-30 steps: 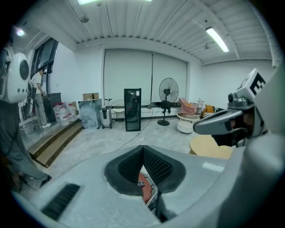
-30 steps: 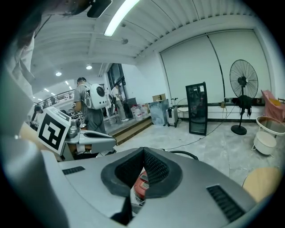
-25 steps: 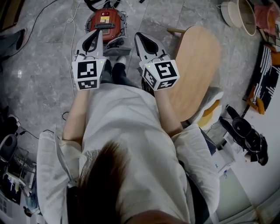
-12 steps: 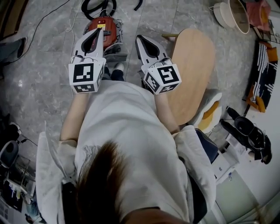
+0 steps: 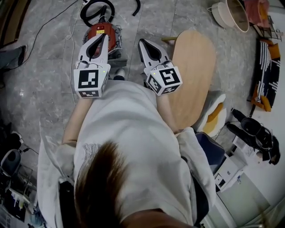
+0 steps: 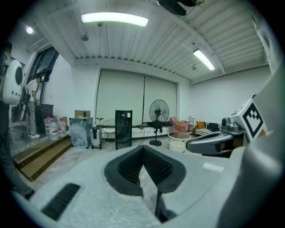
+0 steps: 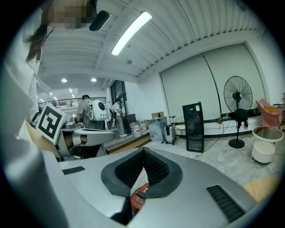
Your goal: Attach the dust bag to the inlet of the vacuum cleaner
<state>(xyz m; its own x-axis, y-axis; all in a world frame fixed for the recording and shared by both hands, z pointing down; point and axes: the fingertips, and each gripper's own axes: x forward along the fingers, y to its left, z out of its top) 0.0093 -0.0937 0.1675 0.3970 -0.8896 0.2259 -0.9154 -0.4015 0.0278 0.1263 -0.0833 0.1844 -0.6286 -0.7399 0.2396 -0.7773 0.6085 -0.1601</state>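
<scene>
The red vacuum cleaner [image 5: 100,33] stands on the grey floor ahead of the person, its black hose [image 5: 94,8] coiled behind it. My left gripper [image 5: 104,36] is held up in front of the body, its tip over the vacuum in the head view, jaws shut and empty. My right gripper [image 5: 142,42] is beside it, a little to the right of the vacuum, also shut with nothing in it. Through the gap under the right jaws a bit of the red vacuum [image 7: 139,199] shows. No dust bag can be made out in any view.
An oval wooden table [image 5: 193,75] stands close on the right. A white basin [image 5: 227,13] sits at the far right, and cables [image 5: 71,26] trail over the floor on the left. A standing fan [image 6: 159,111] and a black cabinet [image 6: 123,129] are far ahead.
Both grippers have lifted a little and point more level, still shut. In the head view the vacuum has slid lower in the picture and its hose has come into sight.
</scene>
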